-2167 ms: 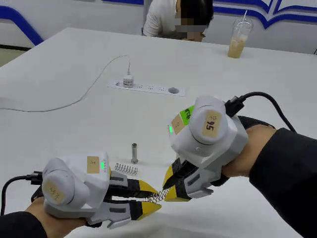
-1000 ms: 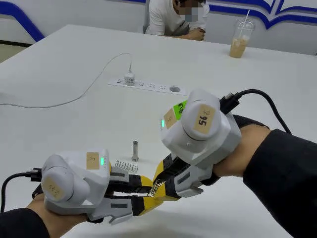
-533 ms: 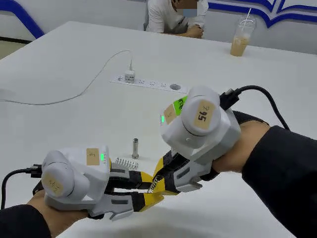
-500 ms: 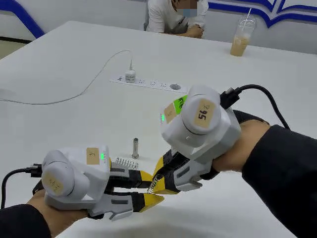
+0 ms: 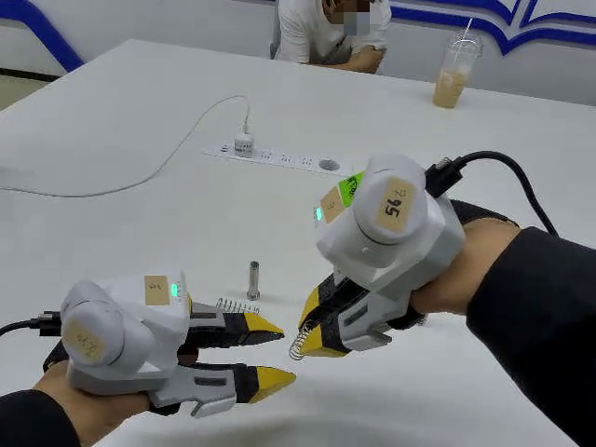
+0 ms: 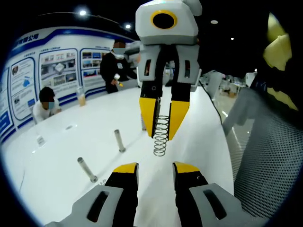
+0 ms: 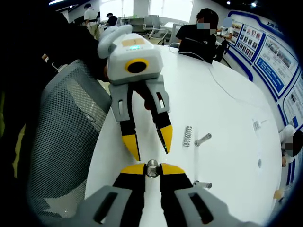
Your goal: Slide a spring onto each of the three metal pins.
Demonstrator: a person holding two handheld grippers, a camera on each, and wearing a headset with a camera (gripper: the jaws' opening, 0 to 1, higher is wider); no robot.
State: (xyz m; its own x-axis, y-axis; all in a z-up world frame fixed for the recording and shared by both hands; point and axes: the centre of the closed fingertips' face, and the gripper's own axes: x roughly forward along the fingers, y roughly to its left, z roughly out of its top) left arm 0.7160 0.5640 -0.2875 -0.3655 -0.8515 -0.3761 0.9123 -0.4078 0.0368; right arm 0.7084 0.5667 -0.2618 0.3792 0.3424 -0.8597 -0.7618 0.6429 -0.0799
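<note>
My right gripper [image 5: 307, 337] is shut on a small metal spring [image 5: 297, 346], which sticks out past its yellow tips toward the left gripper. In the right gripper view the spring [image 7: 152, 168] sits end-on in the right gripper [image 7: 152, 169]. My left gripper [image 5: 268, 352] faces it a short way off, open and holding nothing. In the left gripper view the left gripper [image 6: 156, 168] points at the hanging spring [image 6: 161, 135]. A metal pin [image 5: 253, 279] stands upright on the white table, with a second spring [image 5: 237, 305] lying beside it. Two pins [image 6: 120, 140] [image 6: 86, 169] stand left of the grippers.
A white power strip [image 5: 279, 158] with a plugged charger and a cable lies farther back. A drink cup [image 5: 453, 70] stands at the far right, and a person [image 5: 326, 33] sits at the table's far edge. A grey mesh chair [image 7: 66, 127] is beside the table.
My left gripper has drawn back to the left, away from the spring, and its jaws stand wider apart. The spring stays in the right gripper, which has shifted slightly right.
</note>
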